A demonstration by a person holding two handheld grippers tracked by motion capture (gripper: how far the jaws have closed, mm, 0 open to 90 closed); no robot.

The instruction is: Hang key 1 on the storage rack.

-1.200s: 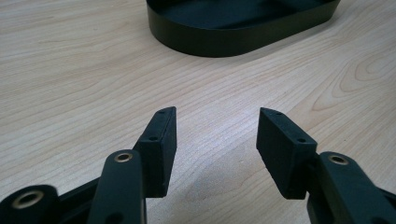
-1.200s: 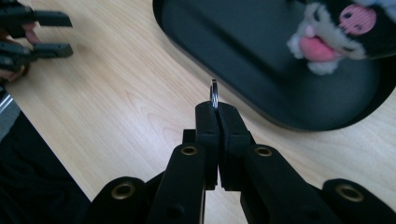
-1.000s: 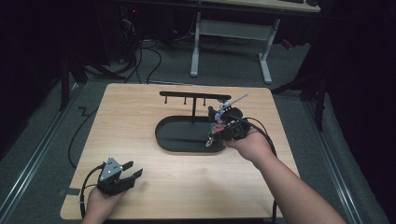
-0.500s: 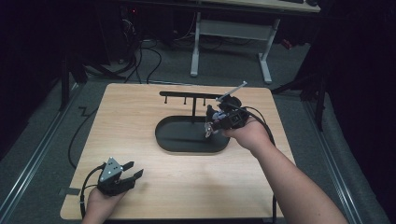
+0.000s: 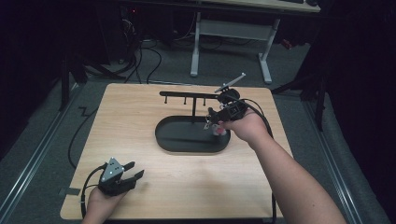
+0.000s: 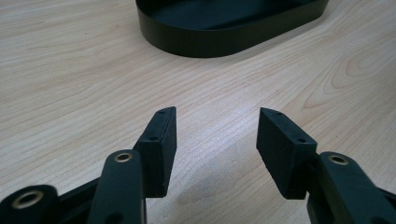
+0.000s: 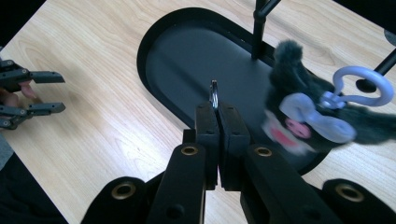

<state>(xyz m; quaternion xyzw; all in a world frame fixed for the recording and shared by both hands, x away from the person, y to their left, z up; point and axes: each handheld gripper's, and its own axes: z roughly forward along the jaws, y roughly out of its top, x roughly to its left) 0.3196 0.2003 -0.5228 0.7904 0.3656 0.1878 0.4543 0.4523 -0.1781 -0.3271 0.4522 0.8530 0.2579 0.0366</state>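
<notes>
Keyring [image 7: 214, 95] with a dark furry charm [image 7: 308, 116] is clamped in the right gripper [image 7: 218, 122], over the right end of the black oval tray [image 7: 154, 42], apparently for hanging on the hook rack [image 5: 189, 95] just beyond, while the left gripper [image 6: 217, 140] rests idle at the near left, jaws apart.

No readable text, labels, brands or nos. on anything in these pics

A dim lab: wooden table [image 5: 140, 140], floor cables [image 5: 154, 60], desk frame [image 5: 229, 46] behind.
</notes>
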